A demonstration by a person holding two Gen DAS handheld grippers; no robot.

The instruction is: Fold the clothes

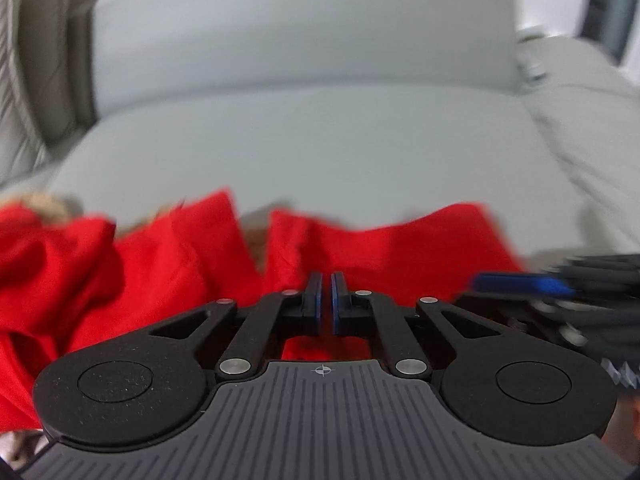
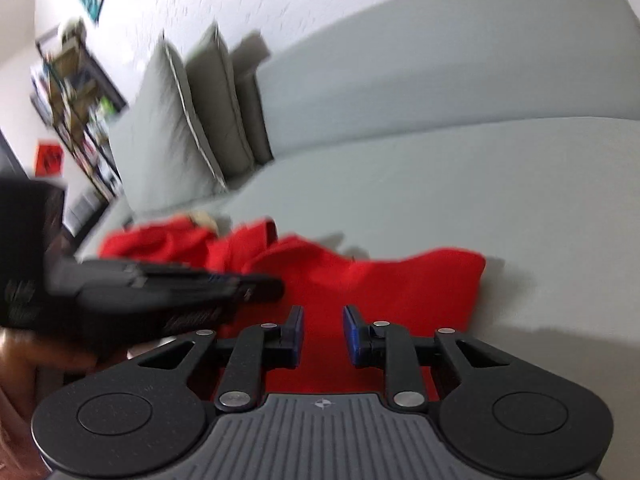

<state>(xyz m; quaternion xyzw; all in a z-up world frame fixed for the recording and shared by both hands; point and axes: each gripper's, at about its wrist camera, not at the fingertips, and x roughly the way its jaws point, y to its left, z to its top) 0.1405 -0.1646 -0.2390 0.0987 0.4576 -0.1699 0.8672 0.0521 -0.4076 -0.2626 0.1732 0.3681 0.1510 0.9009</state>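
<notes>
Red garment (image 1: 168, 272) lies crumpled on the grey sofa seat (image 1: 304, 148), its long axis running side to side across my left wrist view, one end bunched at the left, the other tapering right. Which end is collar or hem I cannot tell; folds and blur hide it, and the near edge is cut off behind the tool. My left gripper (image 1: 326, 304) has its jaws nearly together over the cloth, with nothing visibly pinched. My right gripper (image 2: 323, 334) shows a clear gap between the pads, red cloth behind it and none gripped. Cushions (image 2: 200, 112) lean at the sofa's far end. A smeared shelf (image 2: 76, 96) stands beyond, its contents unreadable
</notes>
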